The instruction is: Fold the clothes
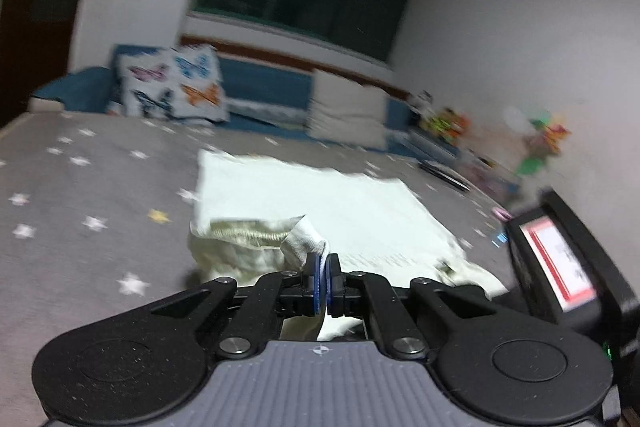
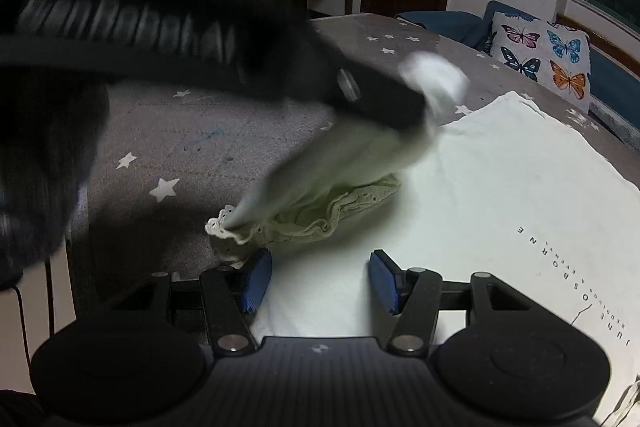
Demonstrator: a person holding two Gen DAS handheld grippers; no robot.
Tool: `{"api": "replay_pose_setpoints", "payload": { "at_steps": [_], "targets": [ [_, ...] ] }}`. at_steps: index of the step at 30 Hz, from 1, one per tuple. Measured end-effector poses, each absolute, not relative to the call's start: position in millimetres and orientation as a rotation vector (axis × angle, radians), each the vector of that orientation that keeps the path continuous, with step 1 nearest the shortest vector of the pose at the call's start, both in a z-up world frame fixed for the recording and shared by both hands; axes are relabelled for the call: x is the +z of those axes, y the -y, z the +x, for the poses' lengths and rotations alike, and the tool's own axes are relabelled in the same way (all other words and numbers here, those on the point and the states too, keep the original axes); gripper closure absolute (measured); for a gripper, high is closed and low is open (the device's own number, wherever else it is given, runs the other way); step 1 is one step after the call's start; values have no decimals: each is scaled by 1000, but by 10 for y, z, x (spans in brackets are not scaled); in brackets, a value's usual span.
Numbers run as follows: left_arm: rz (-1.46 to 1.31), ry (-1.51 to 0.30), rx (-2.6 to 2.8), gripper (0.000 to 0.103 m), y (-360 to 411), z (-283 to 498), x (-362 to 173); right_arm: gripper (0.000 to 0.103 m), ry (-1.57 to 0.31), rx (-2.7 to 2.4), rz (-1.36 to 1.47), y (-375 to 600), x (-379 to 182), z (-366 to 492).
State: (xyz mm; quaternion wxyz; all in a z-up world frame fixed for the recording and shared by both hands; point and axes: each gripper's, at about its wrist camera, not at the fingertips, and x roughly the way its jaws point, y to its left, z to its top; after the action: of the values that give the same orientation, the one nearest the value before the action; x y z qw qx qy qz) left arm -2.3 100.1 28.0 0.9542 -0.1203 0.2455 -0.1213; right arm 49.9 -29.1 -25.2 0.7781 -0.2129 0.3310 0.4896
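Observation:
A white garment [image 1: 320, 203] with small dark lettering lies spread flat on the grey star-patterned bed [image 1: 80, 187]. It also shows in the right wrist view [image 2: 500, 195]. My left gripper [image 1: 323, 263] is shut on a pale ruffled sleeve or hem [image 1: 248, 239] of the garment and holds it lifted. In the right wrist view this gripper is a blurred black shape [image 2: 420, 107] pulling a stretched strip of cloth [image 2: 332, 167] up from the ruffled edge [image 2: 304, 223]. My right gripper [image 2: 320, 285] is open just above the white cloth.
A butterfly pillow [image 1: 172, 87] and a white cushion [image 1: 348, 115] lean against a blue headboard at the far edge. Colourful toys [image 1: 444, 121] stand at the far right. A lit screen [image 1: 560, 259] on the other gripper is close at the right.

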Motion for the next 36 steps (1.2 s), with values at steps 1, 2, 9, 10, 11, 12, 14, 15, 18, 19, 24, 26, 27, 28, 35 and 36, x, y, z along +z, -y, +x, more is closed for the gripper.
{"api": "replay_pose_setpoints", "payload": {
  "at_steps": [1, 2, 9, 10, 11, 12, 14, 15, 18, 19, 24, 26, 27, 28, 35, 36],
  "targets": [
    [-237, -509, -255, 98, -968, -15, 259, 47, -716, 1059, -458, 299, -253, 503],
    [-230, -519, -264, 98, -935, -8, 238, 47, -717, 1060, -455, 307, -253, 508],
    [-277, -503, -232, 95, -1164, -96, 242, 47, -729, 1063, -449, 426, -240, 520],
    [-297, -500, -232, 94, -1219, -114, 247, 47, -736, 1062, -446, 455, -243, 523],
    [-314, -496, -236, 89, -1266, -132, 258, 47, -744, 1061, -442, 483, -245, 525],
    [-324, -494, -252, 82, -1285, -154, 257, 47, -752, 1061, -438, 511, -248, 527],
    [-324, -496, -267, 80, -1307, -178, 254, 47, -761, 1057, -439, 571, -240, 527],
    [-313, -504, -250, 80, -1317, -177, 235, 47, -765, 1053, -442, 606, -229, 529],
    [-276, -541, -196, 83, -1345, -155, 165, 47, -786, 1041, -432, 754, -152, 569],
    [-246, -555, -182, 83, -1328, -143, 129, 47, -793, 1037, -429, 804, -126, 582],
    [-112, -628, -208, 86, -1181, -160, -65, 49, -783, 983, -360, 954, 53, 776],
    [-47, -643, -205, 86, -1109, -188, -126, 50, -775, 960, -330, 1000, 126, 864],
    [-34, -649, -200, 86, -1104, -202, -152, 50, -772, 948, -315, 1024, 162, 909],
    [-22, -654, -195, 86, -1099, -215, -177, 51, -772, 946, -297, 998, 168, 961],
    [-6, -653, -175, 85, -1091, -237, -201, 70, -832, 919, -167, 621, -54, 1441],
    [-3, -653, -173, 84, -1091, -239, -205, 71, -850, 915, -143, 594, -97, 1496]
  ]
}}
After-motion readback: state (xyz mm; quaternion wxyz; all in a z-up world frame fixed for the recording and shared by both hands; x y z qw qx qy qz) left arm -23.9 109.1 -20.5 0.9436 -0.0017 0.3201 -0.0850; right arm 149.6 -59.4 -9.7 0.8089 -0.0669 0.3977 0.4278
